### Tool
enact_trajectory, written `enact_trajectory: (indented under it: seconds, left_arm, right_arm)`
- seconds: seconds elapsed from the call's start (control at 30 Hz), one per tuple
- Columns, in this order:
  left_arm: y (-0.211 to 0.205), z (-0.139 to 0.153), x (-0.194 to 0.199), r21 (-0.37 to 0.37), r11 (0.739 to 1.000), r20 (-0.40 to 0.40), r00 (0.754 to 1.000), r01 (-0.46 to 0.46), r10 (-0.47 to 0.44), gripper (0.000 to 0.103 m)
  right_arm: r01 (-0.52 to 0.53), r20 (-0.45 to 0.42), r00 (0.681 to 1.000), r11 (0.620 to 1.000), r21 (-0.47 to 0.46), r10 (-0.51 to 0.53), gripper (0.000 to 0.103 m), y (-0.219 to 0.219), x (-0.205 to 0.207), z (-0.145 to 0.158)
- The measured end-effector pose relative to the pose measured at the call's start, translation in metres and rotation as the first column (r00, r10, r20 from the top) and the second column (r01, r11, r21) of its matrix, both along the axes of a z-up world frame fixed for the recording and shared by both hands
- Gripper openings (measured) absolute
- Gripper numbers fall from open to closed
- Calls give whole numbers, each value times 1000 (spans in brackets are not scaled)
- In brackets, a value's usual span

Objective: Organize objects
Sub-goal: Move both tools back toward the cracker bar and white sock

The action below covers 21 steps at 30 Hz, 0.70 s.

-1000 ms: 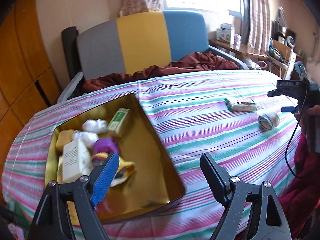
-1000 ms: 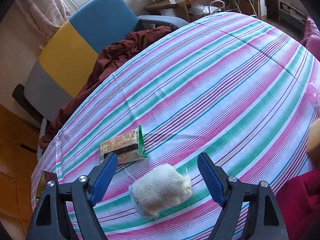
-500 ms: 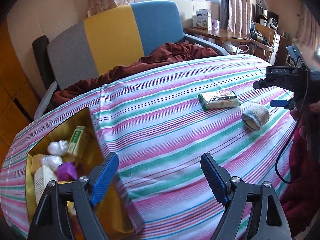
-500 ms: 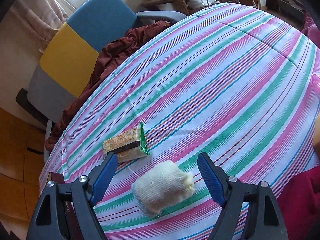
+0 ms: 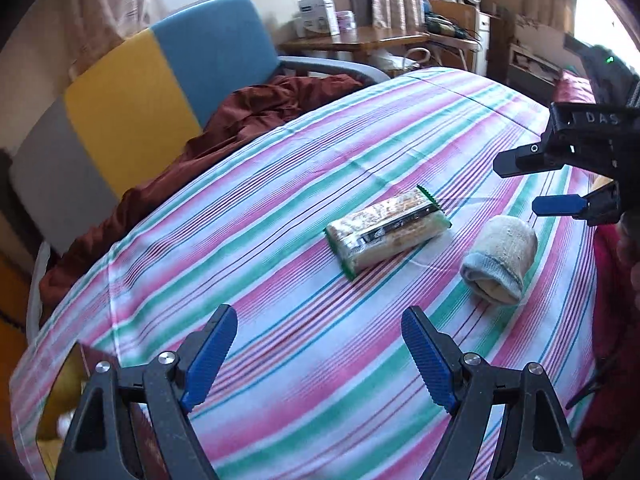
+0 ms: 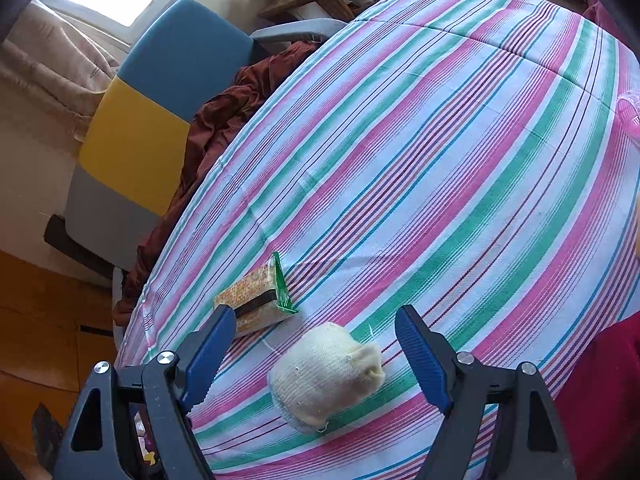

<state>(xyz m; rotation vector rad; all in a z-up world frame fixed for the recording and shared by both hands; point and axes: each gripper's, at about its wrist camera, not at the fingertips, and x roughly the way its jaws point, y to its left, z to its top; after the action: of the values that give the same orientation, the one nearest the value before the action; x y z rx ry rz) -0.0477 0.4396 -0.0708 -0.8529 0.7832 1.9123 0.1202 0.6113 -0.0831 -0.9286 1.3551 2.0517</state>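
A snack packet with green ends lies on the striped tablecloth. Right of it sits a rolled cream sock. My left gripper is open and empty, short of the packet. My right gripper hovers over the sock from the right. In the right wrist view the right gripper stands open with the sock lying between its blue pads, untouched. The packet is just beyond the left pad.
Only a corner of the gold box shows at the lower left. A chair in grey, yellow and blue with a maroon cloth stands behind the table. A pink object sits at the right edge.
My left gripper has swung right, away from the gold box, which slid almost out of view; the packet and sock are now ahead of it. The right gripper has rolled slightly over the sock.
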Motion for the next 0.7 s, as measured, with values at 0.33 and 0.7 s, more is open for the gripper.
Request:
enact_trajectory:
  seconds: [0.33, 0.7]
  left_arm:
    - [78, -33, -9, -151, 952, -53, 960, 266, -276, 93]
    - [124, -50, -28, -110, 938, 44, 944, 329, -327, 86]
  right_arm:
    - [-12, -58, 998, 998, -55, 8, 83, 4, 3, -4]
    - [4, -82, 997, 996, -86, -11, 83, 9, 5, -8]
